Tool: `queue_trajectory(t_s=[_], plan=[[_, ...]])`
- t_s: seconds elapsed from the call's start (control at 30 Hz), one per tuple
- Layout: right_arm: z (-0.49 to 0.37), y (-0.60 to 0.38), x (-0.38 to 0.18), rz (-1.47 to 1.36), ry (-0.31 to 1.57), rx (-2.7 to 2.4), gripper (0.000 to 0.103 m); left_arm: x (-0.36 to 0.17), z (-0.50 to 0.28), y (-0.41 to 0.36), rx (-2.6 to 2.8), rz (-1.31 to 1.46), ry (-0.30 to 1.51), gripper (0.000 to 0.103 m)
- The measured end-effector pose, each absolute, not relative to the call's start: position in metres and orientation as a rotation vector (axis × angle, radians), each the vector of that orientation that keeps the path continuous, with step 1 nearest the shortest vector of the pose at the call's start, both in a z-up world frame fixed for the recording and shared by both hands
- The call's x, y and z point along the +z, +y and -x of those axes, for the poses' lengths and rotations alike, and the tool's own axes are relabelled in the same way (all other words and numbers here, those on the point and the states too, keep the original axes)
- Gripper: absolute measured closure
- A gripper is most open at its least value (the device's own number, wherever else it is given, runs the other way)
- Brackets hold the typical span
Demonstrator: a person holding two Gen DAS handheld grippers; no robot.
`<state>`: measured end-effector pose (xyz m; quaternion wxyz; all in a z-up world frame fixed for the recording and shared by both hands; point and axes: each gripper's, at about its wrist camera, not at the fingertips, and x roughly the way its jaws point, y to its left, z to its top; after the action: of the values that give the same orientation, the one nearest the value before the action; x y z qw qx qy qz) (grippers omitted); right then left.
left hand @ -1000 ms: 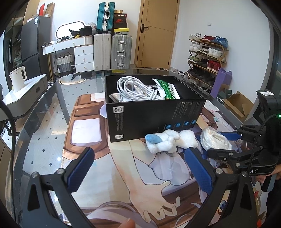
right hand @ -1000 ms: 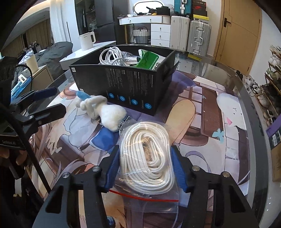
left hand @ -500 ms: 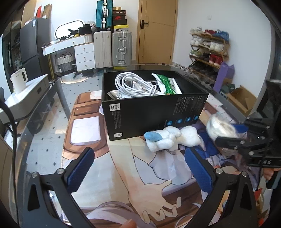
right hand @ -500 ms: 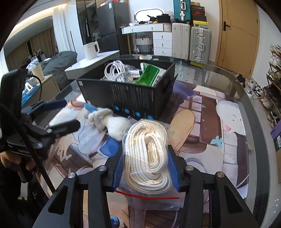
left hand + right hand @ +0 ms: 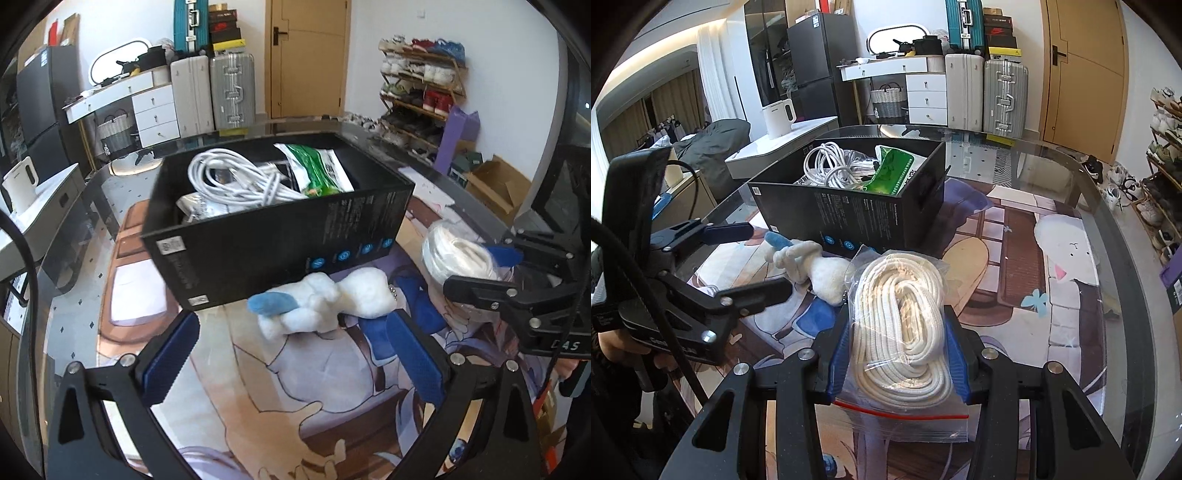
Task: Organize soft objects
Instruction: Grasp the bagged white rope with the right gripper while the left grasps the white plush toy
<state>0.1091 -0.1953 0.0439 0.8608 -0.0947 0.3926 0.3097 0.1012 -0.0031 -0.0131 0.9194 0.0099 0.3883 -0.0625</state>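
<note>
Table: a glass table (image 5: 1108, 229) in a lived-in room, with a printed mat (image 5: 1008, 266) over it and suitcases and a shoe rack behind.
Box: the black box (image 5: 280, 236) sits mid-table with white cables (image 5: 236, 181) and a green packet (image 5: 317, 170) inside.
My right gripper (image 5: 897, 354): clamped narrow on a bag of white rope (image 5: 901, 317), held clear of the mat, near the box.
My left gripper (image 5: 291, 354): jaws wide, nothing between them, just short of the plush toy (image 5: 325, 302) lying in front of the box.
Risk, bag: the slick plastic could slide out of my pads, and I judge the coil may sag and catch the box rim.
Risk, box: a bump from either gripper might shove it.
Risk, toy: a shallow pinch may only grab fluff.
</note>
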Motion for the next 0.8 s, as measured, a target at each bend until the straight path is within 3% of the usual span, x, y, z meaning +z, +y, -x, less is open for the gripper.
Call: queue_trajectory(t_s=[0.37,0.7,0.8], plan=[[-0.109,-0.197,0.043,0.201,0.829,0.649,0.057,-0.022,-0.114,-0.003,-0.171,0.034,0.881,0.028],[-0.109,-0.197,0.042,0.202,0.829,0.650,0.057,-0.023,-0.116,-0.004,-0.177,0.042,0.888,0.040],[-0.110,-0.197,0.042,0.201,0.830,0.650,0.057,-0.022,-0.118,-0.002,-0.174,0.054,0.885,0.052]])
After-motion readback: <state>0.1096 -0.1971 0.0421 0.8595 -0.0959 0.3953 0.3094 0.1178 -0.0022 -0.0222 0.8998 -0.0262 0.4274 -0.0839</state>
